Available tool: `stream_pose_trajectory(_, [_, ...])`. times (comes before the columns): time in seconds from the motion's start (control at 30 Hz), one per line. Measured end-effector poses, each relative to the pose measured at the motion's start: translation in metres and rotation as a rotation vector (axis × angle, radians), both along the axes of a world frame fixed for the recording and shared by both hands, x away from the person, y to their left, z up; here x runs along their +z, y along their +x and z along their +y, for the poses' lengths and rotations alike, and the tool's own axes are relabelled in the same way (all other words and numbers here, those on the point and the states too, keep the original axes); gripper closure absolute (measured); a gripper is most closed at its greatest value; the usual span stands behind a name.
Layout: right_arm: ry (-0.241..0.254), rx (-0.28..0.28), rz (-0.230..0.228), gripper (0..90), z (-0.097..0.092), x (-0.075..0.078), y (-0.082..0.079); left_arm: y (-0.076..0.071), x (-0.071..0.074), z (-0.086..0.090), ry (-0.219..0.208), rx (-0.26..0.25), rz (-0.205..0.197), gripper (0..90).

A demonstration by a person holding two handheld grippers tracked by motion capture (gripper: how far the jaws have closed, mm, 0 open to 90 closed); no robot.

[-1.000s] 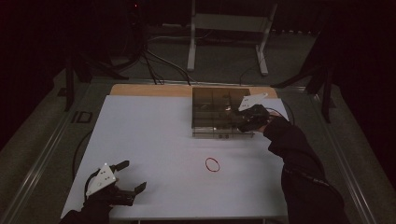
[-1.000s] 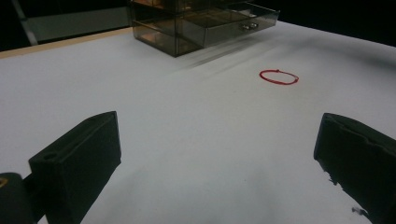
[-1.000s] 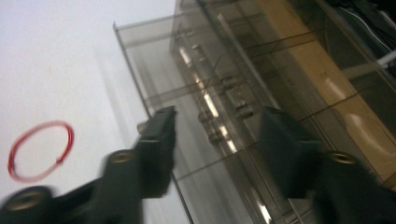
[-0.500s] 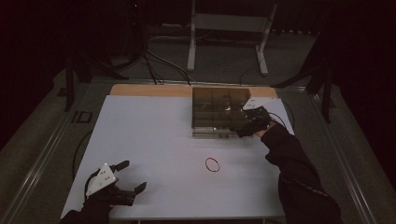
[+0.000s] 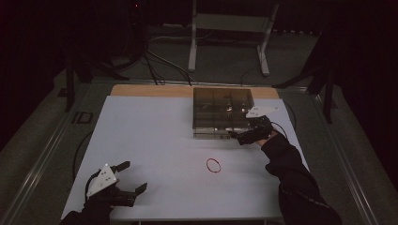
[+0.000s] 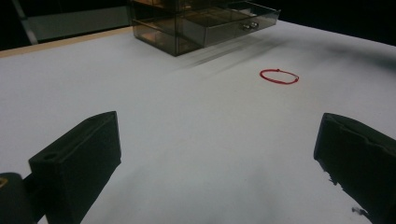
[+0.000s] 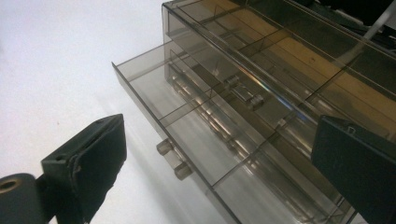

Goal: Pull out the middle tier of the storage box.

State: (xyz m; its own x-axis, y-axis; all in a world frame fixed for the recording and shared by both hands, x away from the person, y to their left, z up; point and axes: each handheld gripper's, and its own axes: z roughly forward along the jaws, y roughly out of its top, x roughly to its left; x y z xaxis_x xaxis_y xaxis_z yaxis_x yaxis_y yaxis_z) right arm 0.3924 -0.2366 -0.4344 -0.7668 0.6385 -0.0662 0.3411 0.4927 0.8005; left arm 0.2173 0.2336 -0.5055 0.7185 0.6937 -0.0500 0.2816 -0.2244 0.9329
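Observation:
A smoky clear drawer box (image 5: 223, 110) stands at the back middle of the white table. In the right gripper view its lowest drawer (image 7: 187, 135) is pulled out a little, with a small clear handle (image 7: 173, 161) on the front. My right gripper (image 5: 238, 137) is at the box's front right corner. Its jaws have just been opening and now stand wide (image 7: 222, 140), with nothing between them and the handle just ahead, untouched. A red ring (image 5: 213, 165) lies flat on the table in front of the box. My left gripper (image 5: 135, 176) rests open at the near left, empty (image 6: 219, 130), facing the ring (image 6: 279, 76).
The white table top (image 5: 150, 140) has a wooden strip along its far edge (image 5: 150, 90). A metal stand (image 5: 230, 28) and cables are on the dark floor beyond. A dark sleeve (image 5: 293, 183) reaches in from the lower right.
My right gripper has come off the box's far right side, down toward its front right corner, and its jaws have spread. The left gripper has stayed put.

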Motion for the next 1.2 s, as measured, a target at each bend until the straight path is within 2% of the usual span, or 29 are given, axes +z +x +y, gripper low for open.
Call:
stream_pose_trajectory(0.1, [0.027,-0.014,0.0,4.1,-0.003,-0.003,-0.004,0.0,0.0,0.0,0.0,0.0,-0.001,2.2])
stream_pose_trajectory(0.47, [0.027,-0.032,0.001,4.1,-0.005,-0.007,-0.015,0.001,0.0,0.0,-0.001,0.0,-0.001,2.2])
stream_pose_trajectory(0.77, [0.044,-0.044,0.038,4.1,0.004,-0.012,-0.027,0.005,-0.003,0.002,-0.014,0.003,0.012,2.2])
stream_pose_trajectory(0.97, [0.056,-0.031,0.044,6.5,0.013,-0.019,-0.036,0.004,-0.002,0.002,-0.007,-0.001,0.007,2.2])
stream_pose_trajectory(1.07, [0.046,-0.027,0.041,6.5,0.016,-0.021,-0.038,0.004,-0.002,0.002,-0.012,0.002,0.006,2.2])
stream_pose_trajectory(1.2, [0.062,-0.023,0.049,6.5,0.019,-0.022,-0.04,0.003,-0.002,0.003,-0.013,0.003,0.008,2.2])
